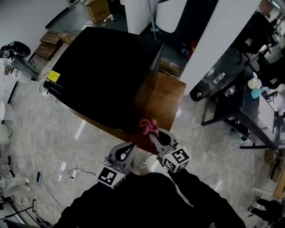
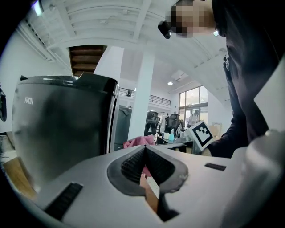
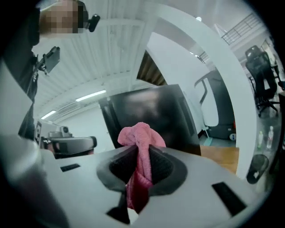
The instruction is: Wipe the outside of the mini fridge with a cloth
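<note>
The black mini fridge [image 1: 104, 67] stands on a low wooden platform [image 1: 165, 99], seen from above in the head view. A pink cloth [image 1: 149, 127] is bunched at the tip of my right gripper [image 1: 153, 134], which is shut on it just in front of the fridge's near corner. In the right gripper view the pink cloth [image 3: 139, 142] sticks out above the closed jaws with the fridge [image 3: 151, 116] behind. My left gripper [image 1: 130, 149] is shut and holds nothing, left of the right one. In the left gripper view the fridge [image 2: 62, 120] fills the left side and the cloth [image 2: 140, 141] peeks over the jaws.
A white cable and power strip [image 1: 71, 171] trail on the floor at left. White pillars [image 1: 218, 40] rise behind the fridge. A black desk [image 1: 240, 102] with bottles stands at right. Cardboard box [image 1: 98, 10] and wooden pallets [image 1: 49, 42] lie at the back left.
</note>
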